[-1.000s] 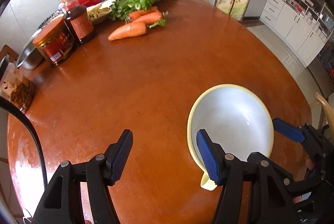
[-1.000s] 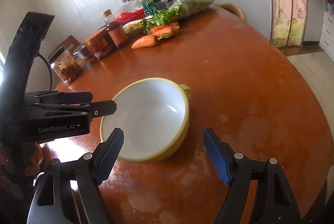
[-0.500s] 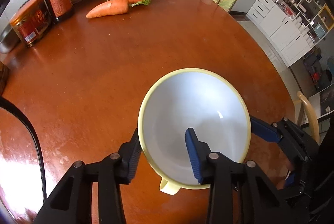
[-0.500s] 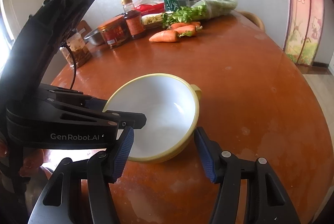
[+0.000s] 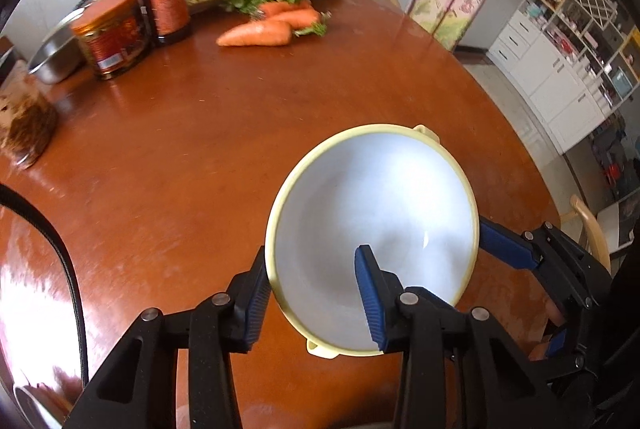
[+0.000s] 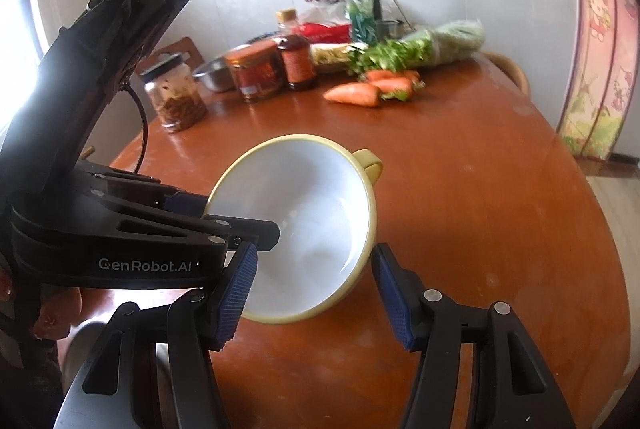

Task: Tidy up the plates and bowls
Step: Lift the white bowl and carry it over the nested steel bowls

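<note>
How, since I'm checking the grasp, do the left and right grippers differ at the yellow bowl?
The left gripper straddles the yellow bowl's rim, one finger inside and one outside; the right gripper keeps both fingers outside it. The left gripper's fingers stand closer together than the right gripper's. Both have blue pads.

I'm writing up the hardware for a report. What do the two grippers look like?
Both are black plastic frames with silver rivets and ribbed blue pads on two fingers. The left gripper carries white "GenRobot.AI" lettering on its side, and a black cable runs from it. The right gripper looks the same; no lettering shows on it.
</note>
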`<state>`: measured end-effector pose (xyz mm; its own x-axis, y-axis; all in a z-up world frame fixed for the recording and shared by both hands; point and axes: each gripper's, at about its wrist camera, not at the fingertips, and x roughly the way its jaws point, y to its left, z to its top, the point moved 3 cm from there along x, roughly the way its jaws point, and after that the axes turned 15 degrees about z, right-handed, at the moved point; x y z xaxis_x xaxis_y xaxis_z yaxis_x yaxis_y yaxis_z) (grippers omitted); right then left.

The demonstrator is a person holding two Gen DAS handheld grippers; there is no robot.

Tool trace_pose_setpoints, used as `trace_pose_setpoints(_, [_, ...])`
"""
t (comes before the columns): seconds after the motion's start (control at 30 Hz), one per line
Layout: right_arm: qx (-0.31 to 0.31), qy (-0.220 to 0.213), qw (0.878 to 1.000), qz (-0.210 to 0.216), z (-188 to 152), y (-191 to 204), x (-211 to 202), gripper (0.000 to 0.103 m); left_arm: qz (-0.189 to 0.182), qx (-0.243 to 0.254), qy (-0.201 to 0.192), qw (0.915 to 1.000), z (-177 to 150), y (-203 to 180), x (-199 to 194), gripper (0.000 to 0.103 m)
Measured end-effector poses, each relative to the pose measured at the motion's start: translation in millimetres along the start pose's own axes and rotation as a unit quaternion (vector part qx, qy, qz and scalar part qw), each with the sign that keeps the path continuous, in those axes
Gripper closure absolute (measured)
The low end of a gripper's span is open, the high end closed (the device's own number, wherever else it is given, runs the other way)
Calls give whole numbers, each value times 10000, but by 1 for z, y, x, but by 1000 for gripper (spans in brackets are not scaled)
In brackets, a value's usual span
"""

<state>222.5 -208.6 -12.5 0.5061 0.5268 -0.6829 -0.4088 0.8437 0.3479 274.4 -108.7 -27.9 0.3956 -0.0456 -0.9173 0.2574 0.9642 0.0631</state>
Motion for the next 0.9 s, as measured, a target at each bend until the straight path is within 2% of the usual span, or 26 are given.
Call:
trace_pose_setpoints(0.5, [-646, -261, 9966, 438, 10, 69, -30, 40, 86, -686, -432, 9967, -36, 42, -68, 62])
trace_pose_setpoints(0.9, [-972, -402, 9923, 654, -4, 102, -59, 40, 196, -841, -745, 9935, -72, 40, -106, 62])
